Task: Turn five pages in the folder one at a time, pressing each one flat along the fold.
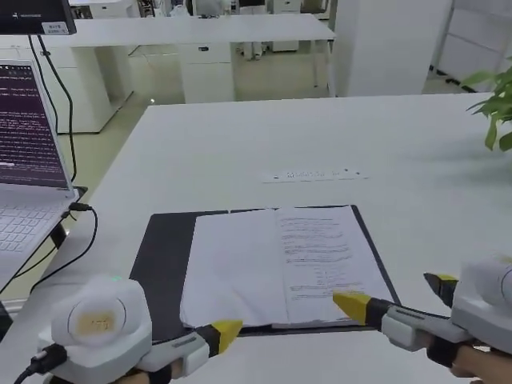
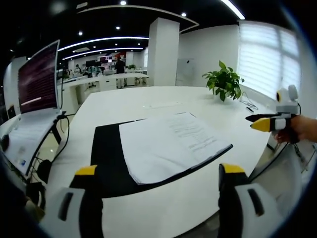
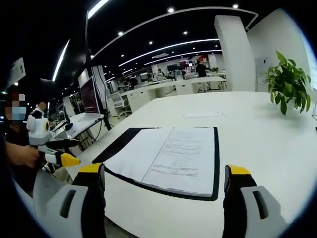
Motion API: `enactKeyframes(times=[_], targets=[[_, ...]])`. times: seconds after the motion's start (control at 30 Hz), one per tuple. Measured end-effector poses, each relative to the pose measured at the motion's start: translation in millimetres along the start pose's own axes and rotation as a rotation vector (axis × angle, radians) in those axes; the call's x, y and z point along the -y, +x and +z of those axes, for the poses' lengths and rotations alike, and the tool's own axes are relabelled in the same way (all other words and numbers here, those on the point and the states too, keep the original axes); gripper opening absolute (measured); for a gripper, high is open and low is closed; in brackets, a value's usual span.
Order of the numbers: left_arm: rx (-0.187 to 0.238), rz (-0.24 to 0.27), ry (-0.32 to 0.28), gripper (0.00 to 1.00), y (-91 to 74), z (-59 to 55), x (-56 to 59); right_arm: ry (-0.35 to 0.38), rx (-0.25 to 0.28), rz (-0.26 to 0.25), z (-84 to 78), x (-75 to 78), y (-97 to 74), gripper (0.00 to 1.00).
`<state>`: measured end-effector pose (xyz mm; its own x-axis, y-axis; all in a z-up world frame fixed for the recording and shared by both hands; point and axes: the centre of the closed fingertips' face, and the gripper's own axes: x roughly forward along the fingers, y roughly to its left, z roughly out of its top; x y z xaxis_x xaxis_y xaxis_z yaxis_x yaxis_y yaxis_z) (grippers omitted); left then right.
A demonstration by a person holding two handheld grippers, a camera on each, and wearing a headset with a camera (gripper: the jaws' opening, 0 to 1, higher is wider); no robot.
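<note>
Starting at the left, a laptop stands open on a raised stand at the edge of the white bench. Next to it, near the person, the left tongs hover with their jaws spread wide and nothing between them, pointing toward the near left corner of the folder. The folder lies open and flat on the bench right in front of the person, its black cover showing as a border. A blank page covers its left half, the fold runs down the middle, and a printed page lies on the right half. The right tongs are also spread and empty, held just off the folder's near right corner. A potted plant stands at the far right. The sheets look thin, light and limp, likely to slide on one another, so two could lift together. The best hold is probably the printed page's free outer edge near the lower right corner, pinched lightly so that it does not crease.
</note>
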<state>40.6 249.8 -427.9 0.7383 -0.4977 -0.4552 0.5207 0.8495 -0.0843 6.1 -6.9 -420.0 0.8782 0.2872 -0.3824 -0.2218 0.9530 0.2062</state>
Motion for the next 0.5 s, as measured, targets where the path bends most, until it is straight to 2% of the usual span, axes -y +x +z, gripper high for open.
enactKeyframes(times=[0.1,0.27,0.5], targets=[[0.017,0.000,0.003,0.99,-3.5,3.8,0.6,0.006,0.002,-0.023,-2.7,8.7,-5.0,1.00],[0.002,-0.002,0.016,0.99,1.3,3.9,3.9,0.021,0.025,-0.029,1.4,13.0,-12.4,1.00],[-0.012,-0.019,0.008,0.99,12.4,3.5,19.9,-0.013,0.030,-0.016,4.3,15.1,-16.5,0.98]])
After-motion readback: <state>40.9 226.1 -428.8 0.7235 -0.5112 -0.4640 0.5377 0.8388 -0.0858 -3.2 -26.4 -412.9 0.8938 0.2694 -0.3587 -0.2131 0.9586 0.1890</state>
